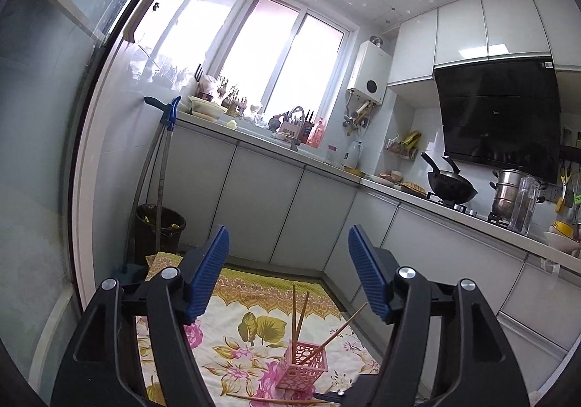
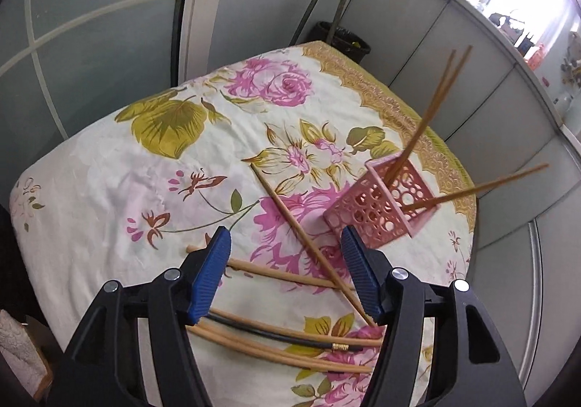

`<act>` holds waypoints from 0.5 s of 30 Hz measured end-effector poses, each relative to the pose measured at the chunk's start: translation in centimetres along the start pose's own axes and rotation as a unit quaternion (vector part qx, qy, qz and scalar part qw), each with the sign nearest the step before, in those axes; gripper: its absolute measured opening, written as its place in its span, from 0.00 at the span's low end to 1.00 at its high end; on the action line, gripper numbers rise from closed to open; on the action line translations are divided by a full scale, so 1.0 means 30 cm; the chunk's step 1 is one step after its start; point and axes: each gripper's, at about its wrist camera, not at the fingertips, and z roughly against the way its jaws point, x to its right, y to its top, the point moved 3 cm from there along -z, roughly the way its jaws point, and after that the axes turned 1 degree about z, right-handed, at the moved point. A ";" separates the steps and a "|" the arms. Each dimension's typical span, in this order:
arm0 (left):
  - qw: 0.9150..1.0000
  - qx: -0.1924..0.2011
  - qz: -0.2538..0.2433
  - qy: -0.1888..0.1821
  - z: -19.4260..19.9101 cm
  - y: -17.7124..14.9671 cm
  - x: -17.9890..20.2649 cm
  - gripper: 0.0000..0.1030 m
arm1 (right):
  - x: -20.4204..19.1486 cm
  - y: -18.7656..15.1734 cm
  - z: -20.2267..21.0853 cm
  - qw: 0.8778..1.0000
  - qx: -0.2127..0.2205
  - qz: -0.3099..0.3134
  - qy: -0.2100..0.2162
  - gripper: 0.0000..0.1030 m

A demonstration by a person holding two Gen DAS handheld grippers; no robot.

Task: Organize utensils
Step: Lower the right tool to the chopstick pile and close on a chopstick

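Round table draped in floral cloth [image 2: 109, 171]. On it: pink perforated holder [image 2: 366, 211] near the far edge, loose wooden chopsticks [image 2: 290, 214] and a black chopstick [image 2: 276, 332] scattered nearer.

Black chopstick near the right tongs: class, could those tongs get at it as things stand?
Probably yes: the right tongs hang open just above the black chopstick, nothing covering it, though wooden chopsticks lie tight alongside.

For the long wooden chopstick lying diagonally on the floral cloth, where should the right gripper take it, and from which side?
Grip the long wooden chopstick at its bare mid-shaft, coming from above with the right gripper turned so its fingers straddle the stick. It lies flat, its near end crosses another pale chopstick, and the pink perforated holder stands close beside it.
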 end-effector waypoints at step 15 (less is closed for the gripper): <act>0.999 0.019 0.042 -0.001 0.057 0.050 -0.138 0.67 | -0.052 0.197 -0.395 0.966 -0.221 0.116 0.072 0.62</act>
